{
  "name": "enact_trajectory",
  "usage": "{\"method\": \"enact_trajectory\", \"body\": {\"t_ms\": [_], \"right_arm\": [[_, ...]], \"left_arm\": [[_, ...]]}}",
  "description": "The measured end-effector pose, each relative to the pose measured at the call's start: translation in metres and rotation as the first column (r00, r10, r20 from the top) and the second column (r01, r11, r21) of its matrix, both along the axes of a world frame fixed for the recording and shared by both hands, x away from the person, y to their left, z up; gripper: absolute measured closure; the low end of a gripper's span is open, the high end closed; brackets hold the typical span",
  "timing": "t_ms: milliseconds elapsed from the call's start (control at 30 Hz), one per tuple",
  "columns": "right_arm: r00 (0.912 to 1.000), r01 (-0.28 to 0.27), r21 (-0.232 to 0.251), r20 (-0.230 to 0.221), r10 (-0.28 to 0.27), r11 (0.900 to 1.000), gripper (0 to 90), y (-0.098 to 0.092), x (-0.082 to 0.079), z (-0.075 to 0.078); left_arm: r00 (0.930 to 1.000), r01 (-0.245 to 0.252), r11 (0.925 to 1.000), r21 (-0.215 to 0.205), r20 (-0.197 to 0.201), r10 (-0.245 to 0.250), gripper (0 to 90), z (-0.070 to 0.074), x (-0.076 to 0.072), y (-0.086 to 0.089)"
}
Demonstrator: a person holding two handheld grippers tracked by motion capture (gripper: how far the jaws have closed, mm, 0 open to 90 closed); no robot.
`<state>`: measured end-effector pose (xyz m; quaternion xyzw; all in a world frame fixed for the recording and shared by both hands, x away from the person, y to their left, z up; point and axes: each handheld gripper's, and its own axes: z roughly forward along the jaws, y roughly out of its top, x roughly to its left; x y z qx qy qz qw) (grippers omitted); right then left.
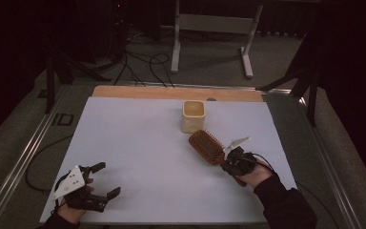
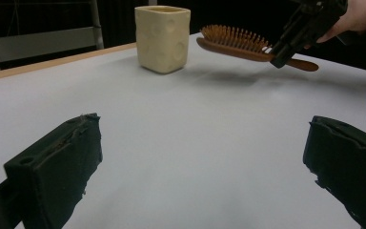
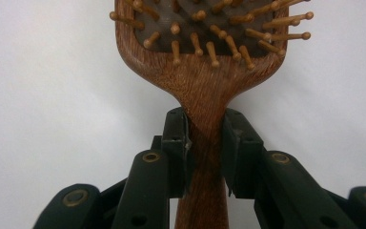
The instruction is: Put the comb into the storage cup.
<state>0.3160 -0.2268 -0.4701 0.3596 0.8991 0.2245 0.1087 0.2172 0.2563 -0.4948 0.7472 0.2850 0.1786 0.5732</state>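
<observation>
A brown wooden hairbrush hangs above the white table sheet, bristles up, just in front of a cream square cup. My right gripper is shut on the neck of its handle; the two pads clamp the wood from both sides. In the left gripper view the hairbrush floats level beside the cup, with the right gripper on its handle. My left gripper rests near the sheet's front left corner, jaws wide open with nothing between them.
The white sheet covers most of the table, with a wooden strip along the far edge. Beyond the table, cables lie on the floor beside a white metal stand.
</observation>
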Motion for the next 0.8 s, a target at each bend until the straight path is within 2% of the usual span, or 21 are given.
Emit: {"method": "enact_trajectory", "body": {"t_ms": [167,200,333,500,633,700,800], "right_arm": [[0.9971,0.007,0.075,0.075,-0.013,0.997,73.5,0.003,-0.007,0.003],[0.9971,0.007,0.075,0.075,-0.013,0.997,73.5,0.003,-0.007,0.003],[0.9906,0.009,0.137,0.134,-0.027,0.991,73.4,0.005,-0.013,0.003],[0.9858,0.002,0.200,0.164,-0.036,0.980,73.4,0.009,-0.018,0.000],[0.9784,-0.002,0.240,0.201,-0.048,0.971,73.4,0.013,-0.024,-0.003],[0.9763,-0.014,0.268,0.212,-0.045,0.963,73.4,0.014,-0.026,-0.004],[0.9745,-0.014,0.278,0.219,-0.049,0.961,73.4,0.015,-0.028,-0.005]], "left_arm": [[1.0000,0.000,1.0000,-0.001,-0.001,0.000,0.1,0.000,0.000,0.000],[1.0000,0.000,1.0000,-0.001,-0.001,0.000,0.1,0.000,0.000,0.000],[1.0000,0.000,1.0000,0.001,-0.002,0.000,0.1,0.000,0.000,0.000],[1.0000,0.000,1.0000,0.000,-0.002,0.000,0.1,0.000,0.000,0.000],[1.0000,0.001,1.0000,0.000,-0.002,-0.001,0.1,0.000,0.000,0.000],[1.0000,0.001,1.0000,-0.001,-0.003,-0.001,0.1,0.000,0.000,0.000],[1.0000,0.002,1.0000,-0.002,-0.004,-0.002,0.1,0.000,0.000,0.000]]}}
